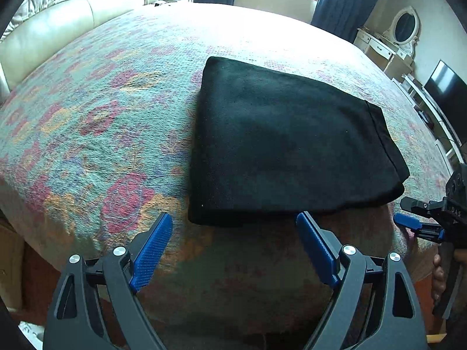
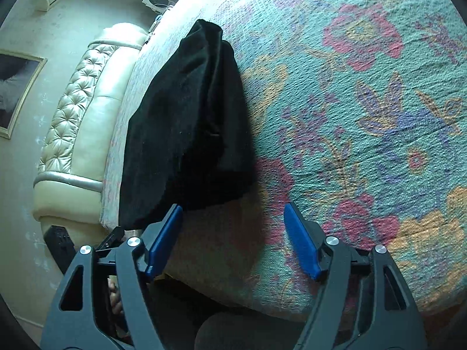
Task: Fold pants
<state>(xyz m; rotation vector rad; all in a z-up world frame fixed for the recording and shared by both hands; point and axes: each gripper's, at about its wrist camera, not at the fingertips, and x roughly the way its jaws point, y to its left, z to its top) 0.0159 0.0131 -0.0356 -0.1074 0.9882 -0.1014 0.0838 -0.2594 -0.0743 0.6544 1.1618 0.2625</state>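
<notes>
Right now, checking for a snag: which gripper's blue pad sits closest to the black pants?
The right gripper: its inner pad meets the pants edge, while the left gripper stands clear.

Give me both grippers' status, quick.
Left gripper: jaws open, holding nothing; pants lie just ahead.
Right gripper: jaws open, holding nothing.

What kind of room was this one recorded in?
A bedroom, most likely: a wide bed under a floral woven bedspread, a cream tufted padded headboard, and a white dressing table with an oval mirror.
</notes>
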